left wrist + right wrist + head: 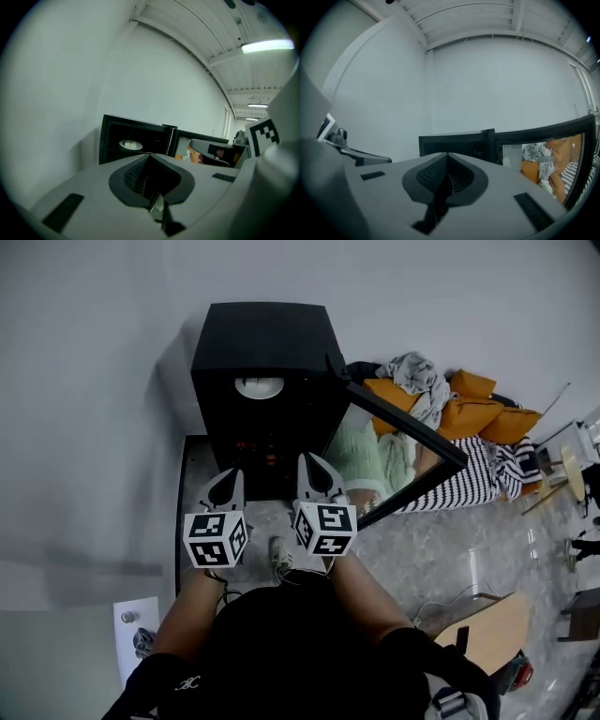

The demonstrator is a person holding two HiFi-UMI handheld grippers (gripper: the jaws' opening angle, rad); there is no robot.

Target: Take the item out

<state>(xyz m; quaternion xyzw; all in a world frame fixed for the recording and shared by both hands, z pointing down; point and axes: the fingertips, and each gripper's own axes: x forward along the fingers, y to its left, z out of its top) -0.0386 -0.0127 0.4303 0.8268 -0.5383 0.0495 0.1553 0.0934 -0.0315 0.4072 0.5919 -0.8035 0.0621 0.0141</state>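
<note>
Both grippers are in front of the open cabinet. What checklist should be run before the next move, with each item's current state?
1. Door open: ok. The glass door of the black cabinet is swung wide to the right.
2. Item located: ok. A white round item sits in the cabinet's upper part.
3. Left gripper empty: ok. Its jaws are together with nothing between them.
4. Right gripper empty: ok. Its jaws are together with nothing between them.
5. Jaws ready to grasp: not ok. Both grippers are shut.
6. Path inside the cabinet clear: cannot tell. The interior is too dark.
</note>
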